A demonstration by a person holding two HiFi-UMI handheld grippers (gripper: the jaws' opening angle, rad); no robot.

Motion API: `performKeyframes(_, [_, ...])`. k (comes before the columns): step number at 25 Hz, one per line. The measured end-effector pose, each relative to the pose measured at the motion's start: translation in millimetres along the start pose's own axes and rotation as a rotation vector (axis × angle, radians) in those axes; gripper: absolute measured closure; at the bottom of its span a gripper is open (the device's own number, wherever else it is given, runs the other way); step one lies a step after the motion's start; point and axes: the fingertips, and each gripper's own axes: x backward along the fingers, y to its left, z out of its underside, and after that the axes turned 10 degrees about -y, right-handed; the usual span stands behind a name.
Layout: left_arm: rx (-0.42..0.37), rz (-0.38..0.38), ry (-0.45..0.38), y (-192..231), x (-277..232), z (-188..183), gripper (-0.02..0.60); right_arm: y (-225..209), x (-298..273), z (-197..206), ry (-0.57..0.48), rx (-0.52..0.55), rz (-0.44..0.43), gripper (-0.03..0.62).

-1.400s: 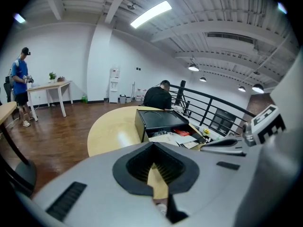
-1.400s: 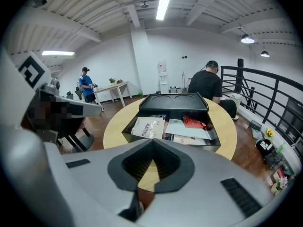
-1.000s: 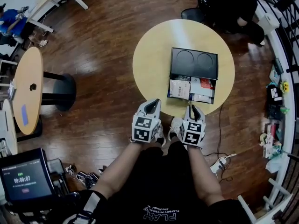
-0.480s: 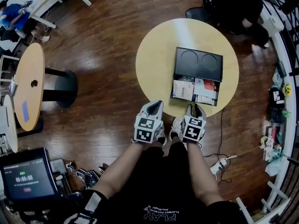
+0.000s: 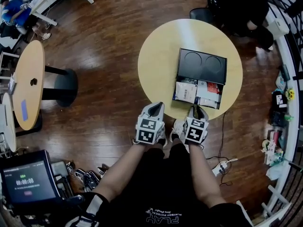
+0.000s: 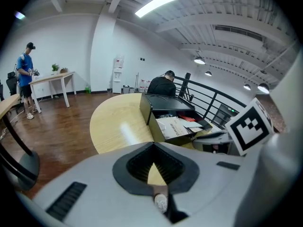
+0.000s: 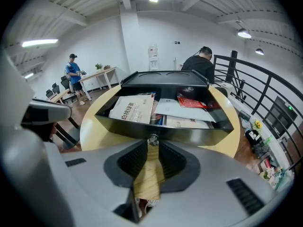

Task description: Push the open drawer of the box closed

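A black box (image 5: 201,65) stands on the round yellow table (image 5: 156,65). Its drawer (image 5: 196,92) is pulled out toward me, full of papers and booklets. In the right gripper view the drawer's front wall (image 7: 189,131) fills the middle, and its small metal knob (image 7: 152,139) sits right at the tips of my right gripper (image 7: 151,144). The jaws stand apart and the pads do not press on the knob. My right gripper (image 5: 198,109) is at the table's near edge, just before the drawer. My left gripper (image 5: 156,105) hovers beside it, left of the drawer, shut and empty (image 6: 152,146).
A second round table (image 5: 28,89) stands far left. A person in black (image 5: 236,4) sits behind the table. A black railing (image 5: 289,56) runs along the right. A screen (image 5: 26,178) is at lower left, and cables (image 5: 222,164) lie on the wooden floor.
The head view has shifted slightly. Both grippers stay at the table's near edge. The drawer stands as far out as before.
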Motion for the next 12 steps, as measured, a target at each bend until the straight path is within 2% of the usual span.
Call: performKeyframes(12, [0.002, -0.026, 0.041, 1.1, -0.5, 8.0, 0.584, -0.3, 2.4, -8.0, 0.008, 0.009, -0.004, 0.52])
